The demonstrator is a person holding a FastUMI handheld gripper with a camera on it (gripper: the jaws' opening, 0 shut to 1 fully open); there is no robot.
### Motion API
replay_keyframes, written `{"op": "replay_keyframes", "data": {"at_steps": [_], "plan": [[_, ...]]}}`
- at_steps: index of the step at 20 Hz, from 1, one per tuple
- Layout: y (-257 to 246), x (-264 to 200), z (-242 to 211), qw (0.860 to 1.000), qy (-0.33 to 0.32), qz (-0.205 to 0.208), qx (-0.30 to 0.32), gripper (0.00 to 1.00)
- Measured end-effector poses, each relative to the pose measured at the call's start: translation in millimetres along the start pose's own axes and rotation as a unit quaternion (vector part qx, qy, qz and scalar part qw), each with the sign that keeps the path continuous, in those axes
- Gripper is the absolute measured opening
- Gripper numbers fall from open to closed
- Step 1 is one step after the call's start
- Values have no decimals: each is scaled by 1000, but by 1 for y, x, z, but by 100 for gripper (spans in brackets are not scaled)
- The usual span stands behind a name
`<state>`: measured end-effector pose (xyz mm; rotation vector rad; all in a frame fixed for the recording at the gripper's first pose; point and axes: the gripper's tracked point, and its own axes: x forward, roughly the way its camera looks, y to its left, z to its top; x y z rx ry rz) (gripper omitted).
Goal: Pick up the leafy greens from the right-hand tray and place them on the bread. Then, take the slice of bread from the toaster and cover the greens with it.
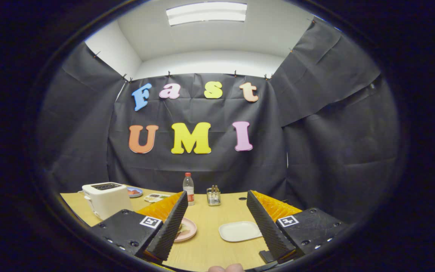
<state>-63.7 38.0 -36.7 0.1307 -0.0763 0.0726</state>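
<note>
The gripper point(215, 217) is hanging wide open over the wooden table point(210, 245), holding nothing.

Between its fingers a white tray point(239, 231) is lying bare, and a pink plate point(187, 229) is peeking out from behind the left finger; its food is too hidden to tell. Farther left, the white toaster point(106, 198) is sitting. Beyond it all, a bottle point(188, 188) is standing.

Hand-held gripper point(217, 223) with its two ribbed black fingers point(172, 226) spread wide apart, nothing between them; a person's fingertips point(225, 268) show just below
</note>
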Motion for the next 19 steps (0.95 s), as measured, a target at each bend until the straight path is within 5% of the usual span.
{"op": "replay_keyframes", "data": {"at_steps": [19], "plan": [[37, 8, 7, 999, 2, 31, -24, 95]]}}
